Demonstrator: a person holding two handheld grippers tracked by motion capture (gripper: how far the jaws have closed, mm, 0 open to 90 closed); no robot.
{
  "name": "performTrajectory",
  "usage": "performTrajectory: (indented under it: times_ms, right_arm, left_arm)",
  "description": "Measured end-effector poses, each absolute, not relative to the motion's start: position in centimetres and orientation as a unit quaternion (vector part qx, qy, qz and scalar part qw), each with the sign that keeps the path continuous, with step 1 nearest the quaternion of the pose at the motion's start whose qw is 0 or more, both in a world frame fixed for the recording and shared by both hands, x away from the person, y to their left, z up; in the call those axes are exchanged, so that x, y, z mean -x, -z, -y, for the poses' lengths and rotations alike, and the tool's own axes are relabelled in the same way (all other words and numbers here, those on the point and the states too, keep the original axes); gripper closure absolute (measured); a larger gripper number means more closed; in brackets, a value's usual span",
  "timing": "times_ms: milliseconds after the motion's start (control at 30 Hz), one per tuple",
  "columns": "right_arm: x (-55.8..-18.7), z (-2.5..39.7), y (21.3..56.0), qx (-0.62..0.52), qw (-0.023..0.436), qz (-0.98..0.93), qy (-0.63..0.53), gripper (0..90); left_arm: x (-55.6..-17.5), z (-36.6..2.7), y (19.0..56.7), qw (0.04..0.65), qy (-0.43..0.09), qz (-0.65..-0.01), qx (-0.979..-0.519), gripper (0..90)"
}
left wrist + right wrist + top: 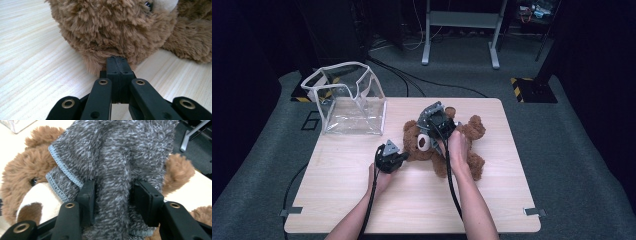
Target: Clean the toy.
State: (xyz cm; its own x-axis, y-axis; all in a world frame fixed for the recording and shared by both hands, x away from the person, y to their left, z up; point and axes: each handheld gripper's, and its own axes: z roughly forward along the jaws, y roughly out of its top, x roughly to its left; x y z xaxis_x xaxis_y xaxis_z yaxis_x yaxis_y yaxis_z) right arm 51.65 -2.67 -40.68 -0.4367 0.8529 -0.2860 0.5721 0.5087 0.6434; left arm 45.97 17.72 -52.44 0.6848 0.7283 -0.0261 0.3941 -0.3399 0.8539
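Far left on the light wooden table (342, 200): a clear plastic bag (354, 102) with white piping, standing open-mouthed, well apart from both tools. Right of it, near the table's middle: the left gripper (398, 159), held in the left hand (381, 177), black cable trailing back along the forearm to the near edge. Jaws pressed together in the left gripper view, pads meeting with only a seam between them, tips (117, 65) buried in brown fur at the edge of the teddy bear (112, 27); whether a tuft is pinched there, cannot tell. Just right of that tool in the high view: the bear's (462, 135) head with its pale muzzle, lying on the tabletop right of centre, body and limbs stretched away to the right, one leg toward the near side. Above the bear's middle: the right gripper (438, 124), gripped by the right hand (457, 150), grey plate on top, cable running down the right forearm. In the right gripper view, jaws (113, 202) set moderately apart and clamped on a bunched fold of fuzzy grey knit cloth (117, 157) with a stitched pale-blue hem, the fabric draped over the bear (27, 167), whose face and dark eye peek out at the left.
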Motion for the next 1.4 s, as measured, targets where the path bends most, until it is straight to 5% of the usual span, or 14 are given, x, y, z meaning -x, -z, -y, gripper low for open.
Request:
performTrajectory:
  times_ms: [133,233,667,833,1000,1167,1400]
  right_arm:
    - [-52.7,2.7,41.8,-0.442,0.271,-0.824,-0.227,71.0]
    - [-53.0,2.5,41.7,-0.446,0.28,-0.821,-0.222,76.0]
    - [-53.4,7.5,38.5,-0.504,0.32,-0.764,-0.244,76.5]
    - [-52.4,5.7,37.4,-0.481,0.297,-0.776,-0.281,75.9]
    - [-52.9,2.6,39.7,-0.457,0.268,-0.81,-0.252,76.0]
    - [-53.9,4.2,41.0,-0.488,0.268,-0.795,-0.24,76.3]
    - [-52.9,7.7,39.0,-0.504,0.317,-0.771,-0.227,76.3]
  left_arm:
    - [-46.0,-17.6,52.5,0.453,-0.184,-0.35,-0.799,90.0]
    - [-46.0,-17.7,52.4,0.454,-0.184,-0.352,-0.798,90.0]
    - [-46.0,-17.6,52.4,0.451,-0.182,-0.349,-0.801,90.0]
    - [-46.0,-17.6,52.4,0.449,-0.175,-0.349,-0.804,90.0]
    - [-46.0,-17.5,52.5,0.449,-0.183,-0.349,-0.802,90.0]
    - [-46.1,-17.6,52.4,0.448,-0.181,-0.351,-0.802,90.0]
    - [-46.2,-17.6,52.4,0.444,-0.178,-0.351,-0.805,90.0]
